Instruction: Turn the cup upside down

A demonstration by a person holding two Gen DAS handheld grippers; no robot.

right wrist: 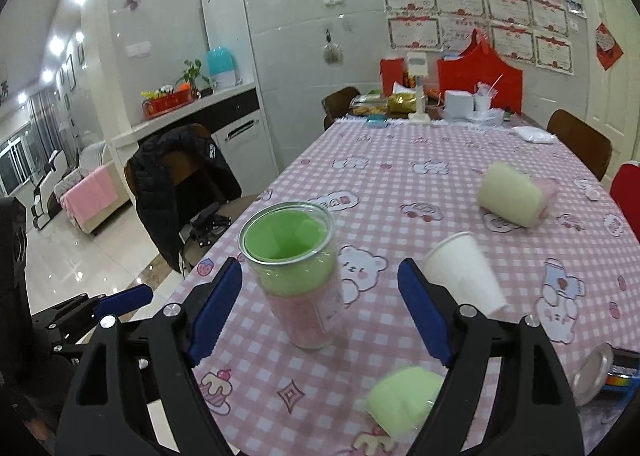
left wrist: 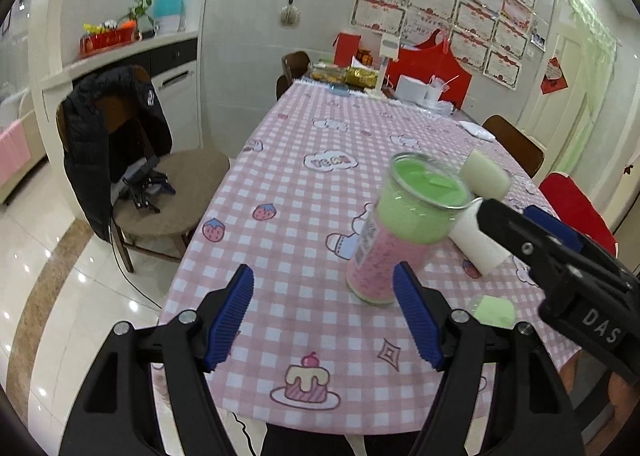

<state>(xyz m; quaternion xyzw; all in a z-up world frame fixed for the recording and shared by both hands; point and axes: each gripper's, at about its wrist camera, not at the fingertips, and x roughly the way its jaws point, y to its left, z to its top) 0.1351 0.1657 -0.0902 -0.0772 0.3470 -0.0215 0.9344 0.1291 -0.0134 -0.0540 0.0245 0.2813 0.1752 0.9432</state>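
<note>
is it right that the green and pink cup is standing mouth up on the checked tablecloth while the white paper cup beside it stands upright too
Not quite. In the right wrist view the white paper cup lies tipped on its side, not upright. The green and pink cup does stand mouth up on the checked tablecloth.

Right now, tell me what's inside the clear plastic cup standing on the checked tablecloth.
The clear plastic cup stands upright, mouth up. A green lining covers its upper inner wall; pink shows through the lower wall. The bottom is hidden by that lining, so any contents cannot be seen.

Left claw (left wrist: 323, 320) open, empty, near front desk (left wrist: 320, 160) edge. Cup (left wrist: 404, 228) upright just beyond its right finger. Right claw (left wrist: 532, 224) enters from right, beside white paper cup (left wrist: 476, 244).
</note>
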